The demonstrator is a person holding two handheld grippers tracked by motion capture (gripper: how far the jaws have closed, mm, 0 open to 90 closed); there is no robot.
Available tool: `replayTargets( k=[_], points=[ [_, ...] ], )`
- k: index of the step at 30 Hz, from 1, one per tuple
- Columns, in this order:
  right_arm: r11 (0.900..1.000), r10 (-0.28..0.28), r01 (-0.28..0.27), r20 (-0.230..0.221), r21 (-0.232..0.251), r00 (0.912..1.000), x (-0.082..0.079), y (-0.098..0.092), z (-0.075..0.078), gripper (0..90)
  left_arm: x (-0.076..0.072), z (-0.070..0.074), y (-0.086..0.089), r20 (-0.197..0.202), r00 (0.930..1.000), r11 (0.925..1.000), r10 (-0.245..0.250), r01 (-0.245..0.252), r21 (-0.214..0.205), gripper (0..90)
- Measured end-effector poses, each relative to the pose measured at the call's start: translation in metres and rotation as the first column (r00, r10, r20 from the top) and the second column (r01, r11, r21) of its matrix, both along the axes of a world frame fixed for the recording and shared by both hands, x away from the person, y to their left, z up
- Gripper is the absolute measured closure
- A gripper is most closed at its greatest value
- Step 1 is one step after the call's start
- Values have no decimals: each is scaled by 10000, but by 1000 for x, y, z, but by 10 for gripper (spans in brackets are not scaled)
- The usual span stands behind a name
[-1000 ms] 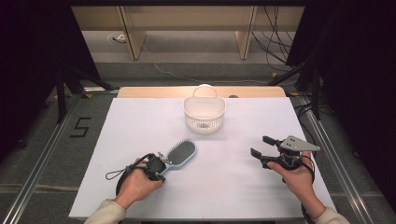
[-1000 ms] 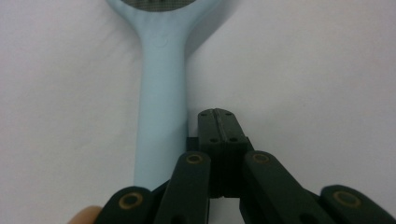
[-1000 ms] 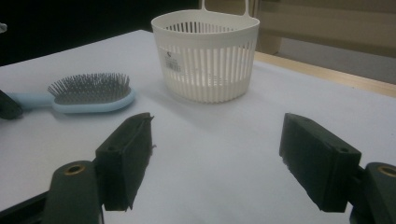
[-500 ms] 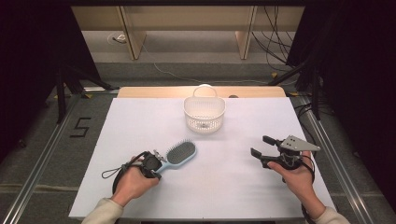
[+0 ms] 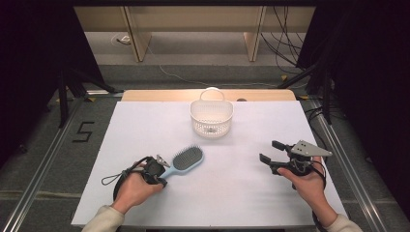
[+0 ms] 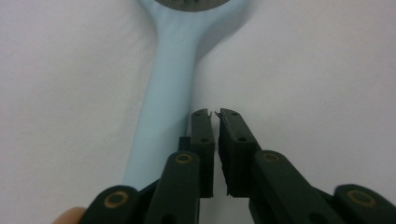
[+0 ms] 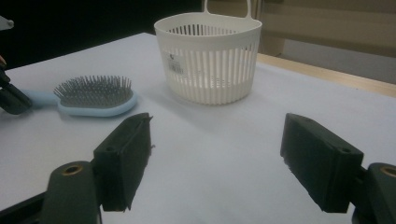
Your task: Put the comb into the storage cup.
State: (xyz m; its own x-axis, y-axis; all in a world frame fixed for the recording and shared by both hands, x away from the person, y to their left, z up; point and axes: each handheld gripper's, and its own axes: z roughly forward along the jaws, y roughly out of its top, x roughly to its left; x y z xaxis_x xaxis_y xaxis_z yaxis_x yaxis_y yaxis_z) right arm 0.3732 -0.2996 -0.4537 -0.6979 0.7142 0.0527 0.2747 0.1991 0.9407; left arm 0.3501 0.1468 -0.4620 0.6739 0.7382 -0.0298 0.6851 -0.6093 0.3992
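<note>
A light blue hairbrush lies bristles-up on the white table cover, left of centre. My left gripper sits low at the brush's handle end. In the left gripper view the handle runs along the outside of the left jaw. The jaws have just been opening and stand a thin slit apart with nothing between them. My right gripper hovers at the right, and its jaws have just been opening wider and hold nothing. They point toward the white slatted basket.
The basket stands upright at the back centre of the cover, its handle loop toward the wooden far edge. From the right gripper view the brush lies left of the basket. Dark floor and metal rails flank the table.
The left hand has shifted slightly beside the brush handle. The brush, the basket and the right hand stay where they were.
</note>
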Motion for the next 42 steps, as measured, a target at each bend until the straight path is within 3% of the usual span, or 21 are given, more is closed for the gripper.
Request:
replayTargets(
  k=[7,10,12,15,16,20,21,23,26,28,32,35,42],
  points=[
    [10000,10,-10,54,19,10000,-1,0,1,247,-6,6,5,488,9988,9943,-66,118,-1057,613],
    [10000,19,-19,62,29,10000,-1,0,1,245,-7,8,9,1020,9944,9864,-264,425,-1588,523],
    [10000,45,-45,60,39,10000,-1,0,1,242,-7,7,12,1620,9861,9808,-359,658,-1835,393],
    [9999,76,-76,82,68,9999,-2,0,1,236,-9,7,13,2429,9698,9884,-199,557,-1412,231],
    [9999,77,-78,101,72,9999,-2,1,1,234,-9,8,14,2544,9669,9877,-203,589,-1449,170],
    [9999,109,-110,111,121,9999,-2,1,1,224,-6,10,18,2835,9589,9709,115,571,-2325,64],
    [9998,108,-110,112,143,9999,-2,1,2,223,-6,10,19,3013,9534,9655,166,630,-2526,48],
    [9997,136,-138,130,186,9998,-2,1,2,219,-5,12,22,3211,9469,9582,146,785,-2750,0],
    [9998,125,-127,118,181,9999,-3,0,2,212,-3,13,26,3551,9342,9517,356,768,-2974,0],
    [9998,136,-138,115,150,9998,-3,1,2,209,-2,13,27,3591,9322,9499,442,721,-3041,0],
    [9998,153,-155,138,155,9998,-4,1,2,207,0,15,29,3563,9338,9571,340,722,-2806,0],
    [9998,154,-156,142,142,9998,-4,2,2,204,2,17,29,3382,9410,9613,102,839,-2625,0],
    [9998,185,-185,150,31,9997,-4,1,2,193,10,18,26,3135,9490,9647,-329,1121,-2382,0]
  ],
)
